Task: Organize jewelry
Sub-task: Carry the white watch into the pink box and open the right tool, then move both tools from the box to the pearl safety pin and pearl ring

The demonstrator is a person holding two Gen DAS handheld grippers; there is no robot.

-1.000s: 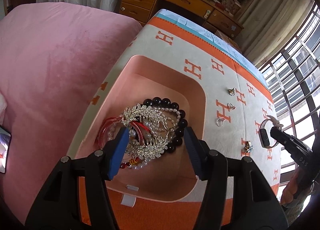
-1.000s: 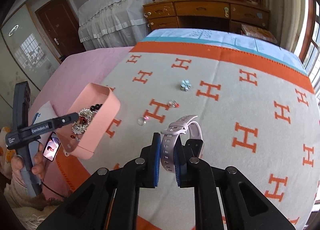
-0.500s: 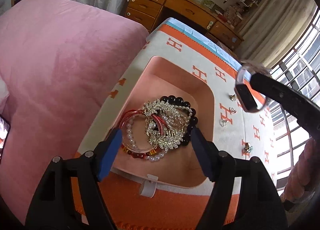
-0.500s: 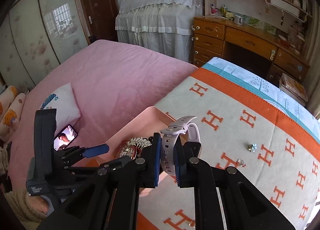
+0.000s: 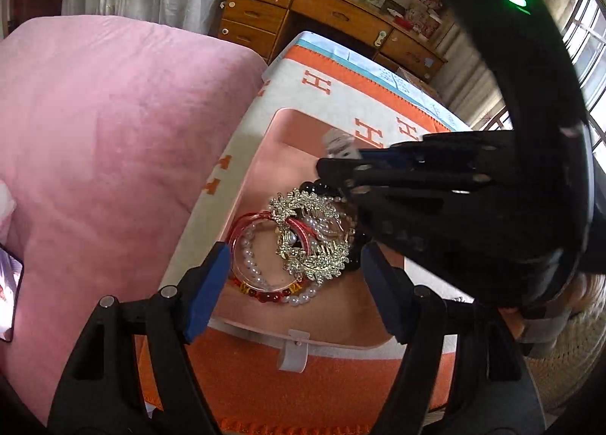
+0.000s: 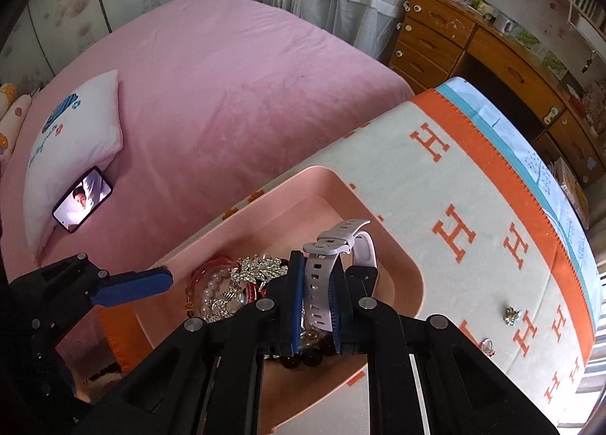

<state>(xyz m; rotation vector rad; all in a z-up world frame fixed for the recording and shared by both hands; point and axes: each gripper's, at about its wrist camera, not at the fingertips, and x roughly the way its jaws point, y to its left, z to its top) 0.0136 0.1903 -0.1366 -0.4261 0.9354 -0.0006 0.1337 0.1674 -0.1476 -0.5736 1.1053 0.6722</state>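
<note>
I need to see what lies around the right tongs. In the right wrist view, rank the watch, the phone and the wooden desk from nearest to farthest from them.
1. Watch: clamped between the right tongs, above the pink box.
2. Phone: far left on the pink bed, against the white pillow.
3. Wooden desk: top right, beyond the blanket.

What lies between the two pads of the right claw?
The strap of a pale smartwatch, clamped between the right claw pads above the pink box; seen in the right wrist view.

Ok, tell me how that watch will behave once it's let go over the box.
The watch strap looks soft and buckled into a loop, so it will probably flop sideways. It seems light, likely settling on the bracelets in the box, not sinking.
</note>
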